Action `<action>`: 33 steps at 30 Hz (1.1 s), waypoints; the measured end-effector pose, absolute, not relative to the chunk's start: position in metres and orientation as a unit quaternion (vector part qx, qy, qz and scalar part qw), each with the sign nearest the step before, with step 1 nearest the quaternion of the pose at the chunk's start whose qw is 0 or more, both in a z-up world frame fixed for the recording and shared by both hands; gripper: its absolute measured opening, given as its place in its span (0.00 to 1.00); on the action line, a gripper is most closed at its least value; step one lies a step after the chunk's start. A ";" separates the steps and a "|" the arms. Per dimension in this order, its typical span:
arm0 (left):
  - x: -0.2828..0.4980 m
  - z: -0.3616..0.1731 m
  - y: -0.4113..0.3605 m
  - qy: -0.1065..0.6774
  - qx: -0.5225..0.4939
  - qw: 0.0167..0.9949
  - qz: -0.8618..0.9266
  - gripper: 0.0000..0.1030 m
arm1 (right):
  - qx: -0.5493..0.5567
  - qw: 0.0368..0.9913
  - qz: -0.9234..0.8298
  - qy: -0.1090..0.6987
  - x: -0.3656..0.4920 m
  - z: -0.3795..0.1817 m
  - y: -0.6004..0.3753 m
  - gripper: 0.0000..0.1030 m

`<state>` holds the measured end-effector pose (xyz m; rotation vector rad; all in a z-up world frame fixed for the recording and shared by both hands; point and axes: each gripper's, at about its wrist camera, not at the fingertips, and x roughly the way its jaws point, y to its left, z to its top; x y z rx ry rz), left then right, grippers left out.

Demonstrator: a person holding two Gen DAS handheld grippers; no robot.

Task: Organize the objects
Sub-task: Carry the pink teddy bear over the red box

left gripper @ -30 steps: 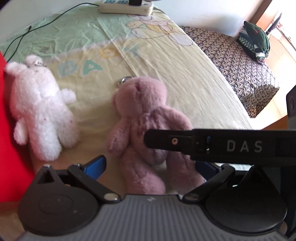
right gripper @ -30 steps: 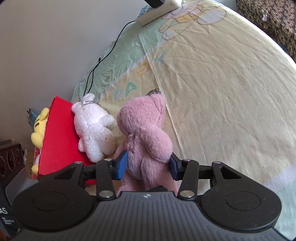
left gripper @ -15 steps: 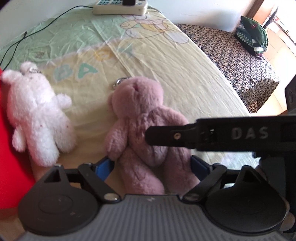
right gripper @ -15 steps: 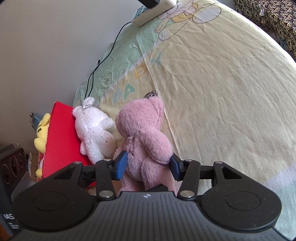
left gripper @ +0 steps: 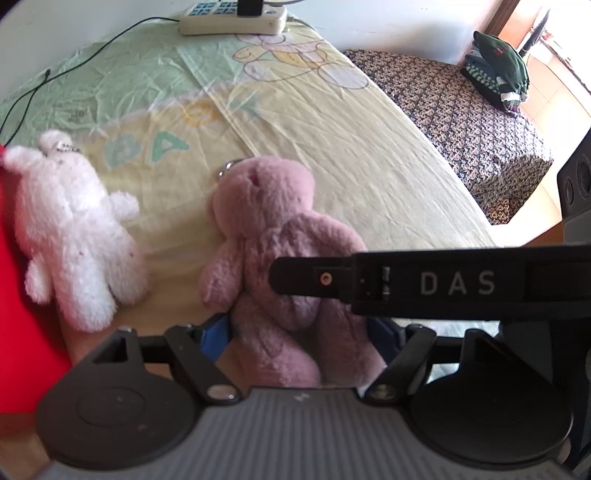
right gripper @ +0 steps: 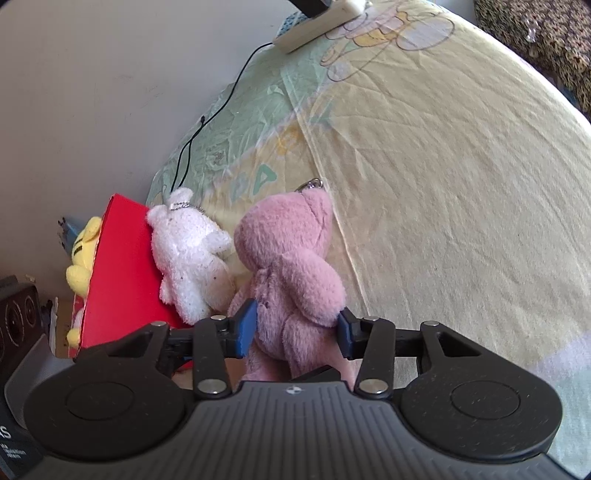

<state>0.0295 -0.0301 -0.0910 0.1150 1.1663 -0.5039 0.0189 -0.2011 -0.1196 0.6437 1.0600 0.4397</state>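
Observation:
A pink plush bear [left gripper: 273,236] lies on the yellow-green sheet, its keyring toward the far side. My right gripper [right gripper: 293,326] is shut on the pink bear [right gripper: 291,266] at its body; one of its fingers [left gripper: 314,278] crosses the bear in the left wrist view. My left gripper [left gripper: 301,334] straddles the bear's legs, with its blue pads close beside them; I cannot tell if they press. A white plush bear [left gripper: 74,229] lies to the left, against a red box [right gripper: 122,273]. A yellow plush [right gripper: 83,254] sits in the box.
A white power strip [left gripper: 232,16] with a black cable lies at the bed's far edge by the wall. A patterned mattress [left gripper: 450,107] with a green garment [left gripper: 495,66] is to the right. A dark device [right gripper: 18,310] stands left of the red box.
My left gripper has moved in over the pink bear's legs and its pads have narrowed toward them. My right gripper keeps its hold; the bear has barely shifted.

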 end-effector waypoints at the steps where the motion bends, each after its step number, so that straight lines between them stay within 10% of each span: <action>1: 0.028 -0.090 -0.030 0.543 0.056 0.804 -0.236 0.73 | 0.298 0.792 0.206 0.492 0.018 -0.119 -0.202 0.45; 33: -0.053 -0.003 0.033 0.414 0.094 0.866 -0.263 0.72 | 0.344 0.807 0.246 0.412 -0.057 -0.053 -0.152 0.41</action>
